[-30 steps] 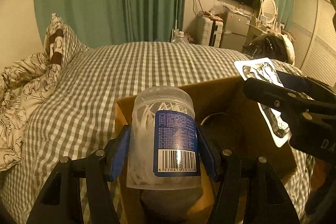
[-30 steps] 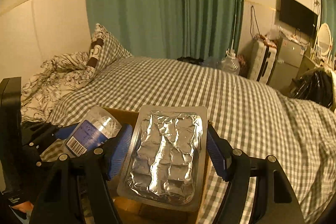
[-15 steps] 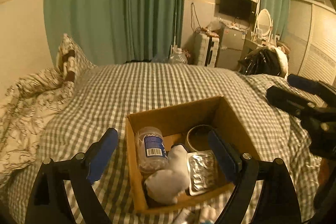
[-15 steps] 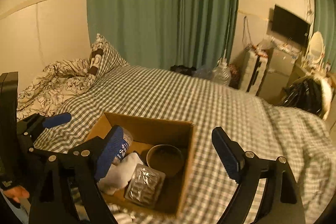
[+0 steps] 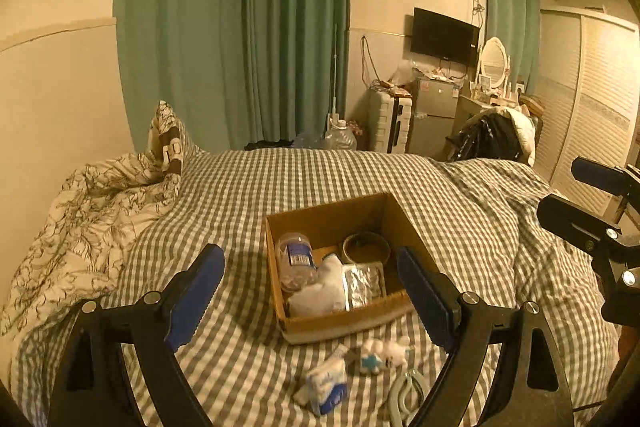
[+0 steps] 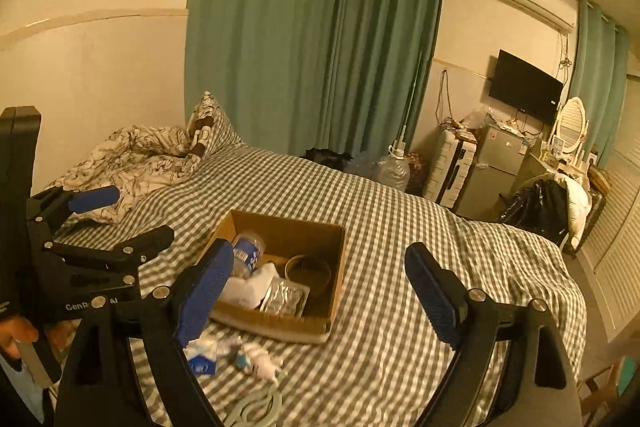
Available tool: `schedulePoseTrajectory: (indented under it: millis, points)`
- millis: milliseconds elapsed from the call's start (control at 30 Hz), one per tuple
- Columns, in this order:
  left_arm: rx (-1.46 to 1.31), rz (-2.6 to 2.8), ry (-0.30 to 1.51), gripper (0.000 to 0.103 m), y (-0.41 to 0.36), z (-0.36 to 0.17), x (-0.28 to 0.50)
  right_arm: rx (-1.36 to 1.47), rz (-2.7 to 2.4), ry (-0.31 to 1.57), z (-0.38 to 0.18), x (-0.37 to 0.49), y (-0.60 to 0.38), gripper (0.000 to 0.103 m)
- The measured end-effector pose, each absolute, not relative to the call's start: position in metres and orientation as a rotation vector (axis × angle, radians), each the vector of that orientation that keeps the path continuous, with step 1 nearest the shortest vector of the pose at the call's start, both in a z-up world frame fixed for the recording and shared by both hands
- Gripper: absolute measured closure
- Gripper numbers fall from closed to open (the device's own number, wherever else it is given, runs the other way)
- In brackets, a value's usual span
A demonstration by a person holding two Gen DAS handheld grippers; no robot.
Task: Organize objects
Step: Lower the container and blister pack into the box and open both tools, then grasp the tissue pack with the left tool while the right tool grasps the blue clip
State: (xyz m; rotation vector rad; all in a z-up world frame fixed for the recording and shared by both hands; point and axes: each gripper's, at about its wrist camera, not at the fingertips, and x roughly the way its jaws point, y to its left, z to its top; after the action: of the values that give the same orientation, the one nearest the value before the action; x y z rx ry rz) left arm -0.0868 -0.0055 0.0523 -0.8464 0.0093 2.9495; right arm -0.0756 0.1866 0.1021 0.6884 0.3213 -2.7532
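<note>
A cardboard box [image 5: 400, 215] [image 6: 336, 259] sits on the checked bed. In it lie a clear jar with a blue label [image 5: 296, 259] [image 6: 248, 251], a foil blister pack [image 5: 362, 283] [image 6: 284, 297], a white cloth [image 5: 320, 291] [image 6: 250, 285] and a round tin [image 5: 366, 247] [image 6: 308, 271]. My left gripper [image 5: 310, 295] is open and empty, raised well above the box's near side. My right gripper [image 6: 320, 295] is open and empty, raised above the box too. In front of the box lie a small blue-white packet [image 5: 326, 383] [image 6: 202, 361], a small white toy [image 5: 382, 351] [image 6: 258, 359] and a grey ring-shaped item [image 5: 406, 393] [image 6: 256, 409].
A crumpled floral duvet [image 5: 88, 215] and a pillow [image 5: 168, 143] lie at the bed's left. Beyond the bed stand green curtains [image 5: 240, 27], a suitcase [image 5: 390, 125], a small fridge [image 5: 434, 115] and a chair with clothes [image 5: 496, 139].
Both grippers have let go: the jar and the blister pack now lie in the box. Both grippers have opened and drawn back and up from the box.
</note>
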Motion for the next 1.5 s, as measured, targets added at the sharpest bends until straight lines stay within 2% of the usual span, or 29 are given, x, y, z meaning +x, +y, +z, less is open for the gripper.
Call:
schedulePoseTrajectory:
  millis: [300, 433, 667, 800, 1067, 1167, 1233, 1267, 1400, 1500]
  points:
    - [-0.955, 2.931, 0.052, 0.012, -0.004, -0.01, -0.065, 0.83, -2.75, 0.308, 0.053, -0.054, 0.188, 0.015]
    - [-1.096, 2.895, 0.063, 0.012, -0.002, -0.057, -0.074, 0.964, -2.732, 0.261, 0.002, -0.058, 0.191, 0.015]
    - [-1.238, 2.81, 0.104, 0.012, 0.01, -0.113, -0.084, 1.287, -2.606, 0.298, -0.105, -0.07, 0.181, 0.015]
    - [-1.296, 2.787, 0.11, 0.012, 0.01, -0.133, -0.088, 1.4, -2.509, 0.273, -0.145, -0.077, 0.17, 0.015]
    - [-1.343, 2.784, 0.088, 0.012, 0.003, -0.148, -0.094, 1.524, -2.415, 0.285, -0.189, -0.086, 0.153, 0.015]
    - [-1.359, 2.774, 0.091, 0.018, 0.003, -0.151, -0.096, 1.504, -2.418, 0.314, -0.193, -0.083, 0.151, 0.016]
    - [-1.364, 2.762, 0.092, 0.022, 0.005, -0.153, -0.097, 1.476, -2.421, 0.343, -0.192, -0.079, 0.152, 0.024]
    - [-1.366, 2.756, 0.094, 0.024, 0.006, -0.154, -0.097, 1.463, -2.427, 0.364, -0.191, -0.077, 0.152, 0.032]
    - [-1.376, 2.727, 0.1, 0.038, 0.012, -0.158, -0.099, 1.443, -2.422, 0.352, -0.186, -0.073, 0.16, 0.033]
    - [-1.391, 2.687, 0.086, 0.041, 0.014, -0.165, -0.104, 1.42, -2.436, 0.343, -0.179, -0.067, 0.168, 0.035]
